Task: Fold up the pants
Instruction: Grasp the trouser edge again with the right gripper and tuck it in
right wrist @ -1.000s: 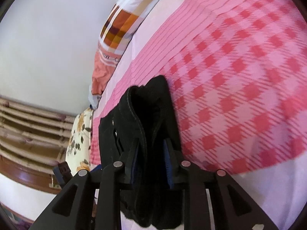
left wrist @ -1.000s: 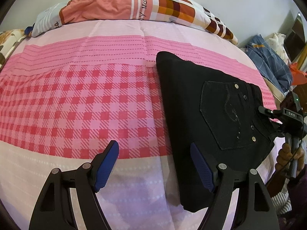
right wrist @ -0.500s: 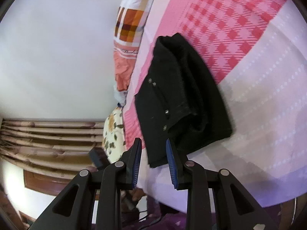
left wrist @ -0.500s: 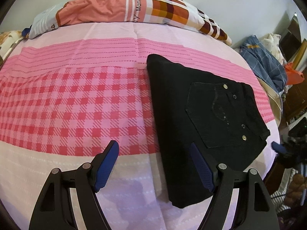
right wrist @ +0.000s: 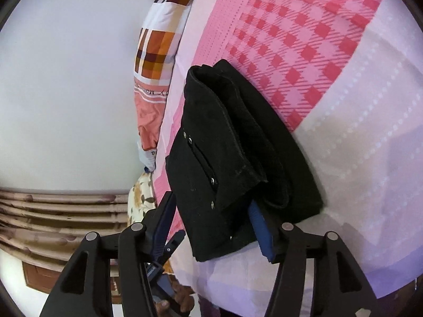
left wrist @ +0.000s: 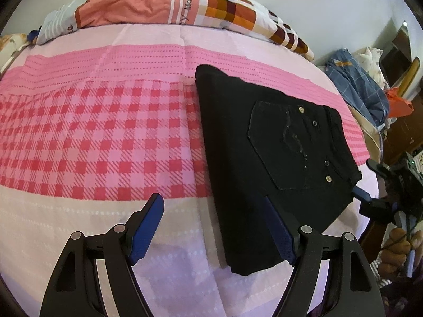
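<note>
Jaws of both grippers gape, empty — black pants [left wrist: 267, 158] lie folded, back pocket up

L gripper [left wrist: 214, 227]: jaws wide apart, nothing between the blue pads, tilted down fwd, held above the surface. R gripper [right wrist: 211, 219]: jaws have just been opening, now about half apart; pads not pressing on anything. In the L wrist view the R gripper sits at the far right edge, w/ the person's hand [left wrist: 399, 248] wrapped round its handle below. In the R wrist view, the fingers [right wrist: 174, 301] of the other hand show low, behind the near jaw.
</note>
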Demonstrator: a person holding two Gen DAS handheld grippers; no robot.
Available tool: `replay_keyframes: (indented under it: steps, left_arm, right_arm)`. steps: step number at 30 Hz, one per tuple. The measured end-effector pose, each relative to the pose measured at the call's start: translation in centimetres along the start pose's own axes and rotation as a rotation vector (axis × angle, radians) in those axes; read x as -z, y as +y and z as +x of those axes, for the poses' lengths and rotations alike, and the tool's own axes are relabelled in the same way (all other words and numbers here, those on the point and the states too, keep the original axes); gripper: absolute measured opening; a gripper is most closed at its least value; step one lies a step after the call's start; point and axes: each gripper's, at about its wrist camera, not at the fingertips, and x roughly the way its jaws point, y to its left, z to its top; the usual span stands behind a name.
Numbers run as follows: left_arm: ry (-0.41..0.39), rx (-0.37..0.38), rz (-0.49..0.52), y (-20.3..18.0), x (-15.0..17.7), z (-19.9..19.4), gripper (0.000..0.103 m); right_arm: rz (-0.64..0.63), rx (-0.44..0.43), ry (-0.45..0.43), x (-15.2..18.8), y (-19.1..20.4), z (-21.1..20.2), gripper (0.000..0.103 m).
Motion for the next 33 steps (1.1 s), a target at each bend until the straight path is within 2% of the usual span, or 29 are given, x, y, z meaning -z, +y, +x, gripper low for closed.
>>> replay_keyframes:
  steps: [1, 2, 5, 8, 11, 14, 16, 18, 25, 29, 33]
  left_arm:
    - [0.002, 0.000, -0.004, 0.1, 0.0, 0.0, 0.077]
    - [-0.003, 0.000, -0.008, 0.1, 0.1, -0.1, 0.077]
    - [-0.012, -0.003, -0.017, 0.4, 0.2, -0.5, 0.077]
    - [-0.017, -0.010, -0.024, 0.8, 0.0, -1.1, 0.077]
    - [-0.030, -0.017, -0.026, 1.1, 0.0, -2.0, 0.077]
    - [-0.033, -0.021, -0.031, 1.4, 0.1, -2.3, 0.077]
    - [-0.022, -0.024, -0.034, 1.4, 0.2, -2.0, 0.077]
    - [-0.007, -0.033, -0.033, 1.4, 0.2, -1.6, 0.077]
    - [-0.012, -0.037, -0.027, 1.4, 0.3, -1.4, 0.077]
    - [-0.011, -0.034, -0.046, 1.9, 0.3, -1.1, 0.077]
    - [-0.006, -0.031, -0.051, 2.1, 0.6, -1.0, 0.077]
  right_arm:
    - [-0.043, 0.034, -0.008, 0.0, 0.6, 0.2, 0.028]
    - [-0.090, 0.068, -0.008, 0.0, 1.1, 0.4, 0.015]
    - [-0.085, 0.026, -0.013, -0.1, 1.3, 0.0, 0.015]
    - [-0.131, -0.030, -0.008, 0.5, 3.4, -1.5, 0.014]
    - [-0.155, -0.019, 0.014, 1.2, 4.0, -2.2, 0.014]
    - [-0.071, 0.044, 0.039, 1.1, 0.4, -1.6, 0.013]
    - [-0.007, 0.034, 0.044, 0.9, -1.6, -1.2, 0.012]
    - [-0.044, 0.048, 0.038, 0.9, -0.8, -1.2, 0.012]
    - [-0.072, 0.072, 0.050, 0.0, -5.8, -0.4, 0.012]
    - [-0.009, 0.018, 0.060, -0.4, -8.9, -0.1, 0.012]
    - [-0.012, 0.005, 0.062, -0.6, -10.8, 0.4, 0.015]
